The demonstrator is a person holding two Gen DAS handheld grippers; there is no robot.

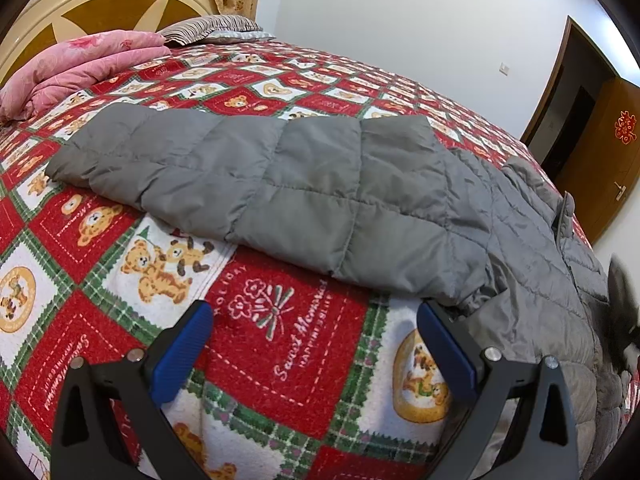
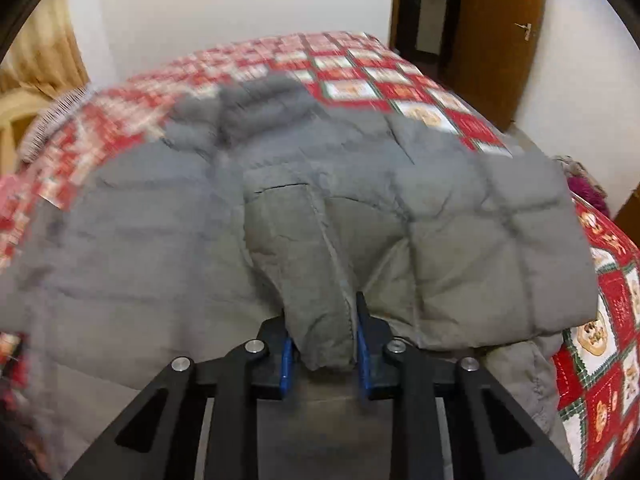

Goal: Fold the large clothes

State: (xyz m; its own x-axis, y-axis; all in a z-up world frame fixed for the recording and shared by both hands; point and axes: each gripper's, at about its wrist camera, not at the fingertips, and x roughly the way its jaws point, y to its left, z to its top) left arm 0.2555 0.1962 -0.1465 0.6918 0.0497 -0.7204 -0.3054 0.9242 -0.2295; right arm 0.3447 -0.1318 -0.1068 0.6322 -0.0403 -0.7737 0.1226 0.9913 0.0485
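Observation:
A grey quilted down jacket (image 1: 320,184) lies spread on a bed covered by a red, white and green teddy-bear bedspread (image 1: 280,360). One sleeve stretches left across the bed in the left wrist view. My left gripper (image 1: 316,312) hangs open just short of the sleeve's near edge, with only bedspread between its blue pads; its right finger (image 1: 444,344) is close to the cuff. In the right wrist view the jacket (image 2: 480,240) fills the frame, and my right gripper (image 2: 322,320) is shut on a bunched fold of its fabric.
A folded pink quilt (image 1: 80,60) and a striped pillow (image 1: 212,28) lie by the headboard (image 1: 100,4). A brown door (image 2: 496,40) stands open past the bed's far side. The bedspread (image 2: 600,320) drops off at the bed's right edge.

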